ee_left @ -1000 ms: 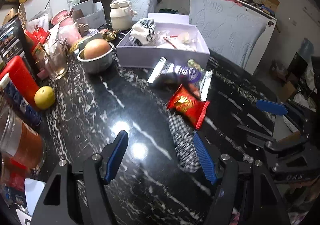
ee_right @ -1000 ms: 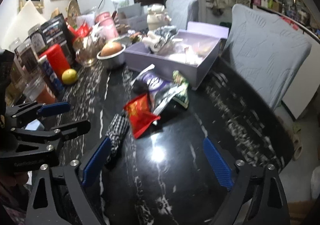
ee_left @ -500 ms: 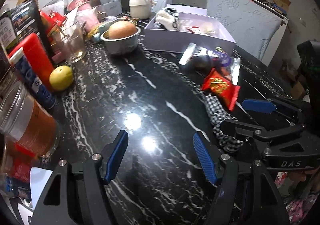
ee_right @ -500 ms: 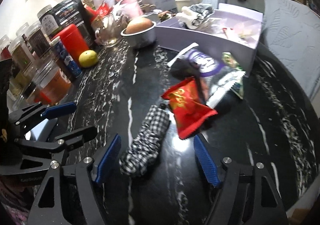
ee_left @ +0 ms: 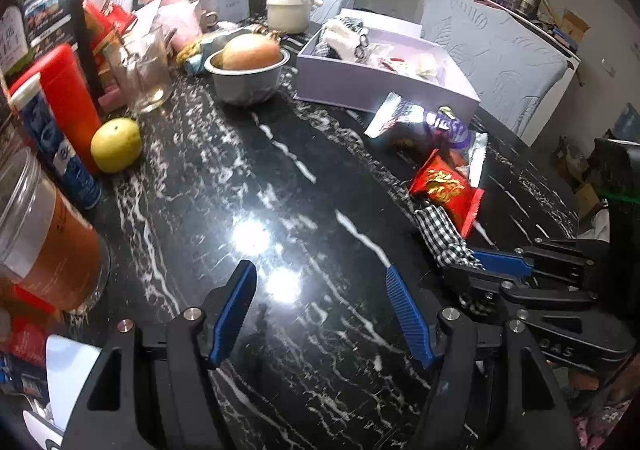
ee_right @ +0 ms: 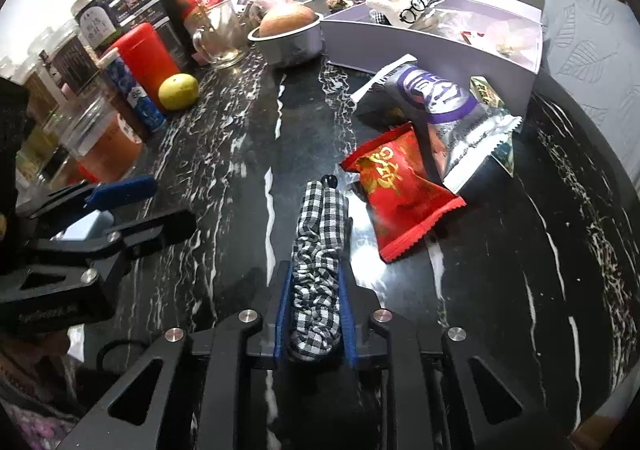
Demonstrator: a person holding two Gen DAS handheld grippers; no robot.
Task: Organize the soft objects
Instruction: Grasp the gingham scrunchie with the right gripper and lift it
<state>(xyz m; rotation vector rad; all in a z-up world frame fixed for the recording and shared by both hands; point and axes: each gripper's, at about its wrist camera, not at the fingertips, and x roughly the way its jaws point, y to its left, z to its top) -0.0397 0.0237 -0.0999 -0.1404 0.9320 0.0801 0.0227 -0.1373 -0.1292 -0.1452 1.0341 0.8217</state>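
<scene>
A black-and-white checked scrunchie [ee_right: 318,250] lies on the black marble table [ee_right: 520,250], and my right gripper [ee_right: 314,306] is shut on its near end. From the left wrist view the same scrunchie [ee_left: 442,236] shows at the right, with the right gripper [ee_left: 486,264] clamped on it. My left gripper [ee_left: 320,308] hovers open over bare table, nothing between its blue pads. A red snack packet [ee_right: 398,191] lies just right of the scrunchie, and a purple-and-silver packet [ee_right: 452,117] behind it. The lilac box [ee_right: 432,45] at the back holds a soft white toy [ee_right: 400,3].
Along the left edge stand jars [ee_left: 36,234], a red bottle [ee_left: 68,101], a yellow fruit [ee_left: 116,145], a glass jug [ee_left: 146,69] and a metal bowl [ee_left: 246,81] with a round fruit. Padded chairs [ee_left: 496,53] stand behind the table. A wide strip of table lies between the grippers.
My right gripper came down over the scrunchie and its jaws went from wide open to shut on it. The left gripper drifted a little and stayed open.
</scene>
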